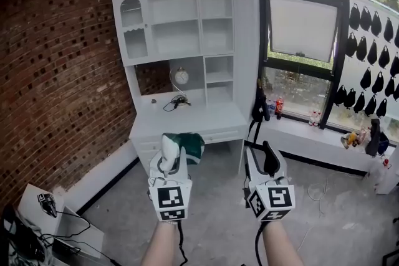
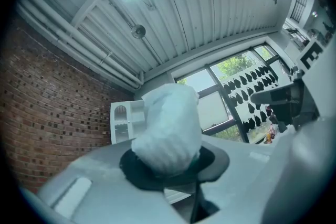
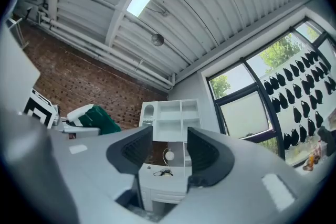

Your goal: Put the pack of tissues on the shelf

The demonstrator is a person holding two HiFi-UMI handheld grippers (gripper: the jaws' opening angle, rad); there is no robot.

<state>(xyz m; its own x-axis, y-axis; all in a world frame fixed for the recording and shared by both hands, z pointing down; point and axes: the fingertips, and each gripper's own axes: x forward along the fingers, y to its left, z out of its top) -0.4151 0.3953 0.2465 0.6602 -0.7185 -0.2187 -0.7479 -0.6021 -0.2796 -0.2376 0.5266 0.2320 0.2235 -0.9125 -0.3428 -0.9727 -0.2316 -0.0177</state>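
Pack of tissues (image 1: 191, 146), just one, white and green, is clamped between the jaws of the left gripper (image 1: 176, 154), held up in the air in front of the desk (image 1: 206, 120) and well short of the shelf unit (image 1: 177, 22). The left gripper view shows its white end (image 2: 168, 128) pressed between the dark pads. There are two grippers; the right gripper (image 1: 262, 160) has its jaws apart with nothing between them. The single white shelf unit has two upper rows of three open compartments each and two smaller ones stacked at the lower right. A recess beside those holds one small round clock (image 1: 181, 76), and one dark cable (image 1: 176, 103) lies on the desk.
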